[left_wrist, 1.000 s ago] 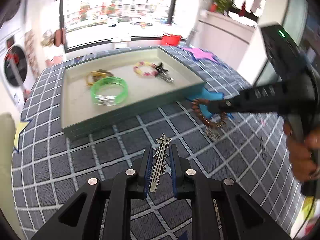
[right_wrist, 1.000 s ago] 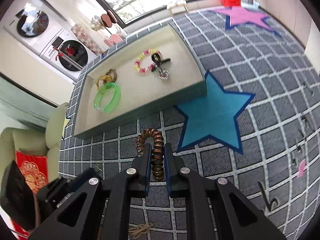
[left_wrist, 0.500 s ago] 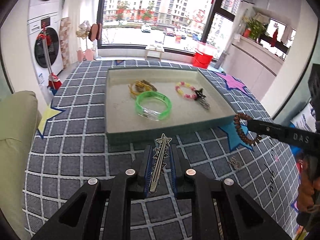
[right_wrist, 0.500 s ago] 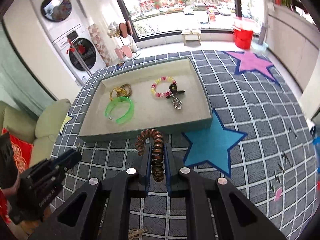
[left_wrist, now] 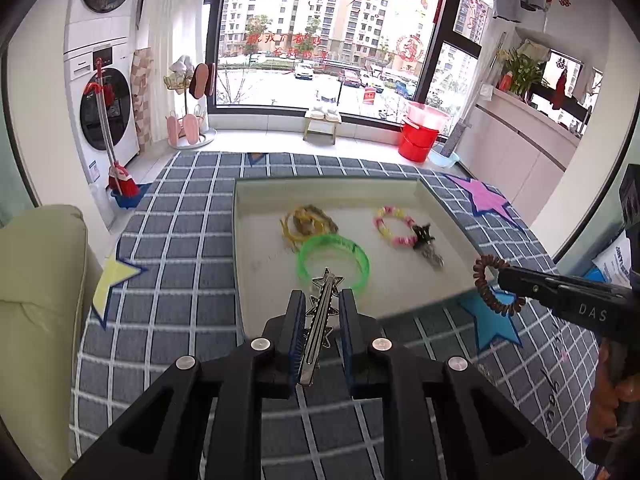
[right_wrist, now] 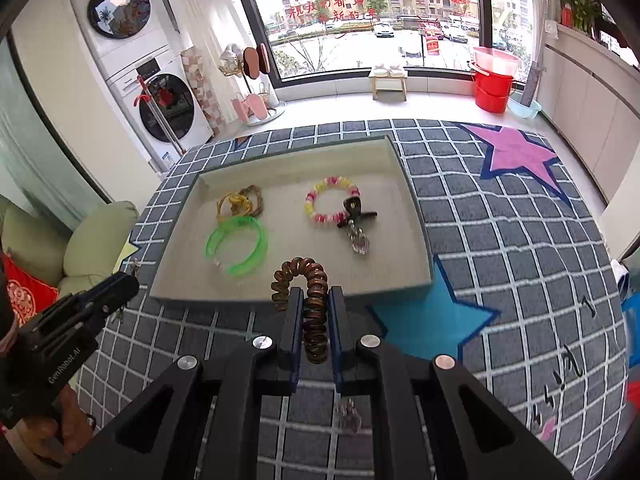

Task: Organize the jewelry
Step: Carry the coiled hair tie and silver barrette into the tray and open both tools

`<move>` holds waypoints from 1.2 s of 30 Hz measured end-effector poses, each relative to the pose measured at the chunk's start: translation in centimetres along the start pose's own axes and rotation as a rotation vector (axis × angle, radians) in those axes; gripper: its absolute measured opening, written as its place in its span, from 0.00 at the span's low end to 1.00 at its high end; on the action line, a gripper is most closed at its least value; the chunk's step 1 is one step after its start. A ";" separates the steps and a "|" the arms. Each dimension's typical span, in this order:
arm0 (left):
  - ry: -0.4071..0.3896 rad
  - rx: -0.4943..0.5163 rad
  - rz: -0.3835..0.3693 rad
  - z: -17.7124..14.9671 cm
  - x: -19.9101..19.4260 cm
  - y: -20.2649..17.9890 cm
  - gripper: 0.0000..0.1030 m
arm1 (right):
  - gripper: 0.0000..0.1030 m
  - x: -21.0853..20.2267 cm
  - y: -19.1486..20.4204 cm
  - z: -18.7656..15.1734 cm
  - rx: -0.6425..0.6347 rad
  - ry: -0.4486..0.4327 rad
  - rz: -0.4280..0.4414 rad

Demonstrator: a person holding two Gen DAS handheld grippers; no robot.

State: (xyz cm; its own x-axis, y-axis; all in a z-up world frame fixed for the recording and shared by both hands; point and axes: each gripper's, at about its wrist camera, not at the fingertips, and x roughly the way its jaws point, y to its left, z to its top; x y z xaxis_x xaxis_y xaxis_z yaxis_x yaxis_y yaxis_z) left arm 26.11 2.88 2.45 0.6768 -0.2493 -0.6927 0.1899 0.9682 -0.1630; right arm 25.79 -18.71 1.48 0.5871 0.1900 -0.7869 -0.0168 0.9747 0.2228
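Left gripper (left_wrist: 320, 316) is clamping a star hair clip (left_wrist: 320, 320); right gripper (right_wrist: 314, 320) is clamping a brown coil bracelet (right_wrist: 310, 300), both hanging over the tray (right_wrist: 416, 216).

Surface: grey checked rug (right_wrist: 500, 248) with coloured stars.
On rug: shallow tray (right_wrist: 418, 216).
Beside tray's near right corner: blue star (right_wrist: 432, 316).
Nearer than tray: small clear trinket (right_wrist: 349, 416).
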 end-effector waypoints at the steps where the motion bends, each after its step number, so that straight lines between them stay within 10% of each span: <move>1: 0.001 0.000 0.000 0.4 0.3 0.2 0.30 | 0.13 0.2 0.0 0.3 -0.001 -0.002 0.000; 36: 0.111 0.057 0.124 5.9 13.0 0.6 0.30 | 0.13 10.9 -0.7 6.5 0.038 0.051 -0.020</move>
State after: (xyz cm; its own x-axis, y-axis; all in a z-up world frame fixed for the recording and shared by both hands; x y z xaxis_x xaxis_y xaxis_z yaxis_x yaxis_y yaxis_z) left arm 39.20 0.15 -2.49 0.6153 -0.1212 -0.7789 0.1523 0.9878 -0.0333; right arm 37.48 -18.08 -3.56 0.5454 0.1776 -0.8191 0.0252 0.9734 0.2278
